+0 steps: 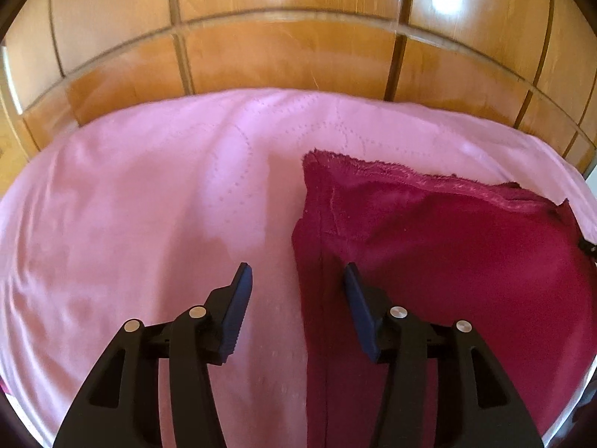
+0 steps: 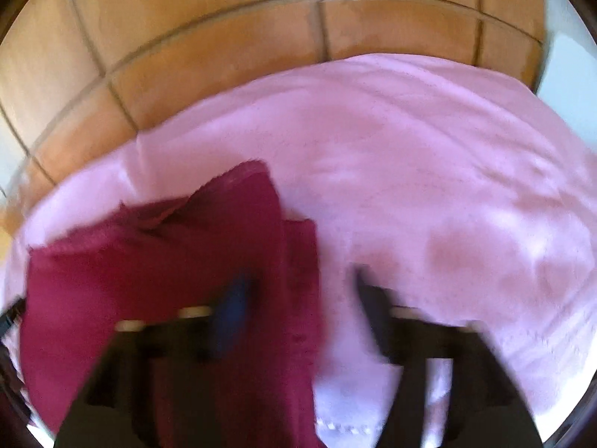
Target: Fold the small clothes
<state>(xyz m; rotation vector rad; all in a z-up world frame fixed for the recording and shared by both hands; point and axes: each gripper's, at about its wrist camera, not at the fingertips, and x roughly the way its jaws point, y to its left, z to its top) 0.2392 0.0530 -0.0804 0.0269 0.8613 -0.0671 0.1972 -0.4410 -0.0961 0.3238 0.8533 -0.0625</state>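
A dark red fleecy garment (image 1: 440,261) lies flat on a pink bedcover (image 1: 141,205), at the right of the left wrist view. My left gripper (image 1: 296,272) is open and empty, its jaws straddling the garment's left edge just above it. In the blurred right wrist view the same red garment (image 2: 168,268) lies at the lower left on the pink cover (image 2: 429,171). My right gripper (image 2: 302,280) is open and empty, its jaws straddling the garment's right edge, with the left finger (image 2: 235,310) over the cloth.
An orange tiled floor (image 1: 283,56) runs beyond the far edge of the cover. A small black part (image 1: 588,248) shows at the garment's right edge. The cover extends left of the garment in the left wrist view and right of it in the right wrist view.
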